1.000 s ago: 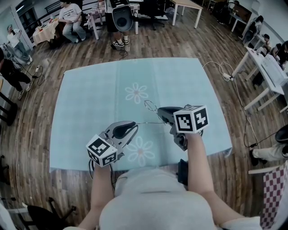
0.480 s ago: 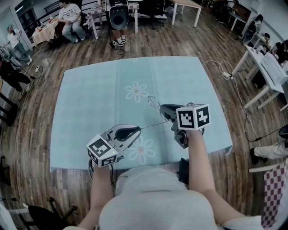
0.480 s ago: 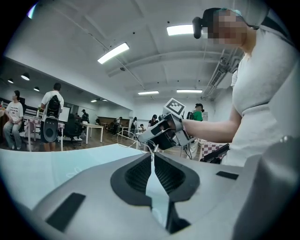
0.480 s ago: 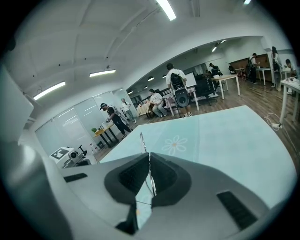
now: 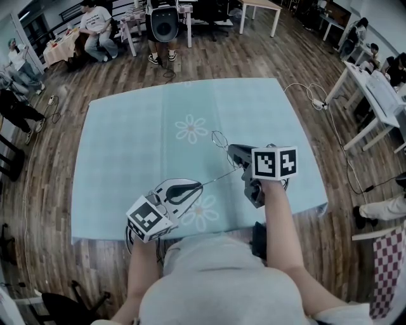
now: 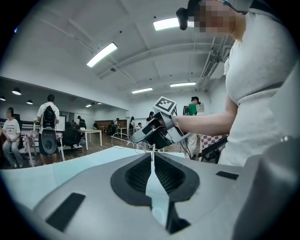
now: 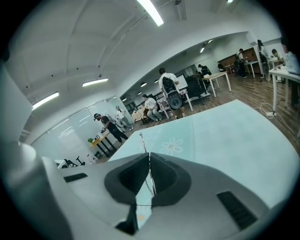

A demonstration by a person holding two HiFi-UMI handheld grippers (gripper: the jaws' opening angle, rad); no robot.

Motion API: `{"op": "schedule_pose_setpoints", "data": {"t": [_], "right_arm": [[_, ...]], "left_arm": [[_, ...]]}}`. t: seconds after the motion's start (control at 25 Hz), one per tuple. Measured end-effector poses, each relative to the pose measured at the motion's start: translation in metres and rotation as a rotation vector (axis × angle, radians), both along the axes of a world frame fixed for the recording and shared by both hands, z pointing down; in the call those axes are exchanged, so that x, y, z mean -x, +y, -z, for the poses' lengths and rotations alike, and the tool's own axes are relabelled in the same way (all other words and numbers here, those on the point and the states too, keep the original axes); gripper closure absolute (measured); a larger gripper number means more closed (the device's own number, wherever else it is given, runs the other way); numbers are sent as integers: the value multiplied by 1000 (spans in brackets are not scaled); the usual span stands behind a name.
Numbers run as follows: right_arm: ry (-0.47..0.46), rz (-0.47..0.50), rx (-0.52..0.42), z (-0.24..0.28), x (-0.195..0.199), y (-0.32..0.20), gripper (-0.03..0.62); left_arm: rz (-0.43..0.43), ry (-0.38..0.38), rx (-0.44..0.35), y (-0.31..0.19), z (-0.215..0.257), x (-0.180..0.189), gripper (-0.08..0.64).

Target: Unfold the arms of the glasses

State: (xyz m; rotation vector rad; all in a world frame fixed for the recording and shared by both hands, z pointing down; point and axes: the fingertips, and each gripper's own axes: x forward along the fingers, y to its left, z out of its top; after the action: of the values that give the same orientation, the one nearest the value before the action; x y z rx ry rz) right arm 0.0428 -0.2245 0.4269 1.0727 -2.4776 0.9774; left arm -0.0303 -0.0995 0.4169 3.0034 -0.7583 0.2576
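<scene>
Thin wire glasses (image 5: 219, 138) hang over the light blue tablecloth (image 5: 127, 146), held between both grippers. My right gripper (image 5: 232, 151) is shut on the frame, and one lens loop sticks out beyond its jaws. In the right gripper view the frame wire (image 7: 142, 140) rises from between the closed pads of that gripper (image 7: 149, 160). One glasses arm (image 5: 221, 176) stretches out slanting to my left gripper (image 5: 199, 186), whose jaws have just been closing and now pinch the arm's end. In the left gripper view that gripper (image 6: 152, 157) grips the wire, with the right gripper (image 6: 149, 135) straight ahead.
The cloth has pale flower prints (image 5: 191, 129). A cable with a power strip (image 5: 319, 105) lies on the wooden floor at the right. People sit at the back left (image 5: 95, 28), a black speaker (image 5: 163, 18) stands beyond the table, and white tables (image 5: 374, 95) stand at the right.
The left gripper's jaws closed on the arm's end and drew it down and away from the frame. The arm now slants instead of lying level. The right gripper shifted slightly up and right.
</scene>
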Motion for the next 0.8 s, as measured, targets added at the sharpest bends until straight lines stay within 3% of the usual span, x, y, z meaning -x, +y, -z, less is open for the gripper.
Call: {"op": "schedule_pose_setpoints", "data": {"t": [0.28, 0.48, 0.68, 0.8], "right_arm": [[-113, -106, 40, -2, -12, -9, 577], [-144, -103, 53, -2, -12, -7, 577], [-159, -96, 49, -1, -12, -7, 577], [-173, -97, 48, 1, -12, -8, 577]], "left_arm": [[29, -55, -109, -1, 10, -7, 529], [66, -50, -106, -3, 10, -4, 528], [88, -44, -102, -7, 4, 1, 444], [109, -21, -100, -12, 2, 4, 437]]}}
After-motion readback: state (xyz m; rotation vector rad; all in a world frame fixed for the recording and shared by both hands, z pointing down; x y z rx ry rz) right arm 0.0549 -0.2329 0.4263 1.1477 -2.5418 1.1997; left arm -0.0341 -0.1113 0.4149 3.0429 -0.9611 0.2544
